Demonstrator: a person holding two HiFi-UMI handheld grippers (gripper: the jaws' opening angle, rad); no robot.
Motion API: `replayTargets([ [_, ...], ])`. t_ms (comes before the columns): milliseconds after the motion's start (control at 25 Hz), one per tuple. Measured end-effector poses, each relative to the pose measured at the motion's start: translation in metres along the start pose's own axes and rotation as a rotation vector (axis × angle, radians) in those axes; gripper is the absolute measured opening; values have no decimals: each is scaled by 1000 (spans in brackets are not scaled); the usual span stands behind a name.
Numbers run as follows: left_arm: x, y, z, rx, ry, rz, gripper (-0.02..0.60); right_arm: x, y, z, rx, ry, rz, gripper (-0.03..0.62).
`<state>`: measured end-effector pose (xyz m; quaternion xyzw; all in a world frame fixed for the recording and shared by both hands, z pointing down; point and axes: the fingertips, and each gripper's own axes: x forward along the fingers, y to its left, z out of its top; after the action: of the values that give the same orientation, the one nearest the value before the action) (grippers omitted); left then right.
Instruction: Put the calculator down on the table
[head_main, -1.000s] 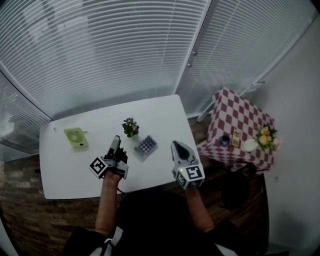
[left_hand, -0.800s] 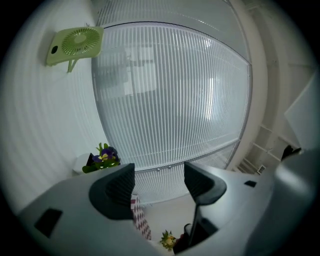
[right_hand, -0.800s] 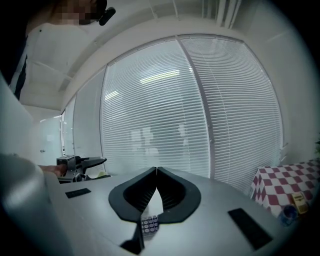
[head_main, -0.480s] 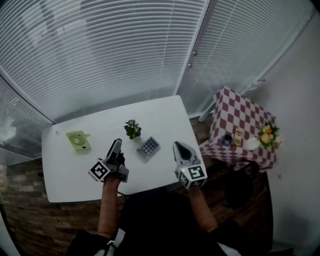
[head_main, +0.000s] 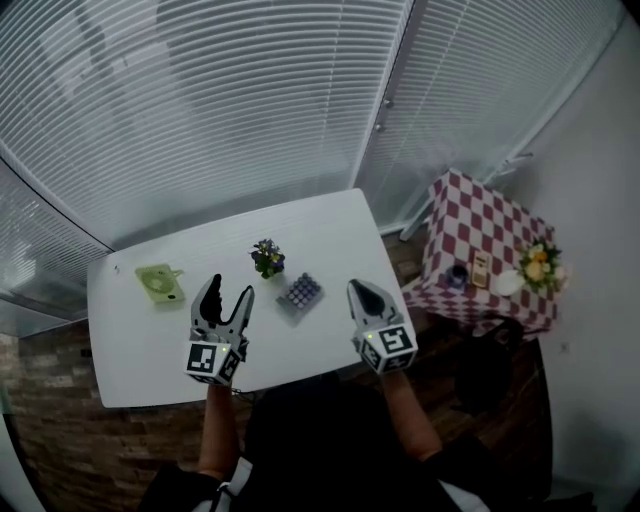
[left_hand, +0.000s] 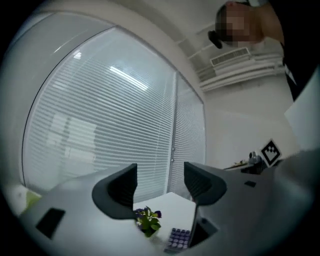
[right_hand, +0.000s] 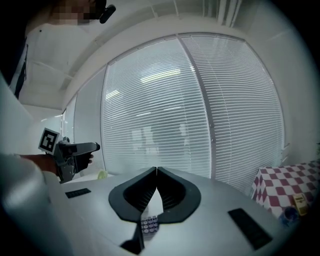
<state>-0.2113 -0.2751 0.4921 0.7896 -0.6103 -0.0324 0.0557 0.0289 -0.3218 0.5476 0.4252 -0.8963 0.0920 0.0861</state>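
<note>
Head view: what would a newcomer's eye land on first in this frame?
The two tongs over the white table's near edge: left tongs open, right tongs shut and empty. Between them a small calculator lies flat on the table beside a little potted plant. At the right stands a red-and-white checked side table.

Soft window daylight, perhaps fisheye-warped

The left gripper (head_main: 228, 291) and right gripper (head_main: 357, 291) are grey with dark jaws and marker cubes (head_main: 212, 362) (black-on-white squares). Clothing (head_main: 310, 440) is dark.
</note>
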Motion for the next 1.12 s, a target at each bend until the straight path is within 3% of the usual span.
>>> replayTargets([
  [120, -2, -6, 4, 168, 30, 16, 287, 1, -1, 0, -1, 8, -8, 6],
  [240, -2, -14, -4, 265, 65, 17, 288, 0, -2, 3, -17, -4, -4, 8],
  [480, -3, -24, -1, 248, 40, -15, 287, 0, -2, 4, -15, -6, 1, 6],
  [680, -4, -26, -1, 293, 53, -21, 284, -1, -2, 5, -1, -17, 7, 6],
  [720, -4, -25, -2, 306, 59, -12, 248, -1, -2, 4, 6, -14, 9, 8],
  [760, -4, -25, -2, 311, 61, -1, 117, -2, -2, 4, 11, -14, 12, 6],
  [800, -5, -25, -2, 306, 61, 3, 35, -3, -3, 3, 13, -13, 13, 6],
  [1000, -9, -32, 8, 315, 0, -7, 6, -5, -8, -4, 9, -7, -7, 8],
  [1120, -14, -40, 24, 425, -56, -41, 6, -7, -6, 3, 10, -22, -5, 6],
])
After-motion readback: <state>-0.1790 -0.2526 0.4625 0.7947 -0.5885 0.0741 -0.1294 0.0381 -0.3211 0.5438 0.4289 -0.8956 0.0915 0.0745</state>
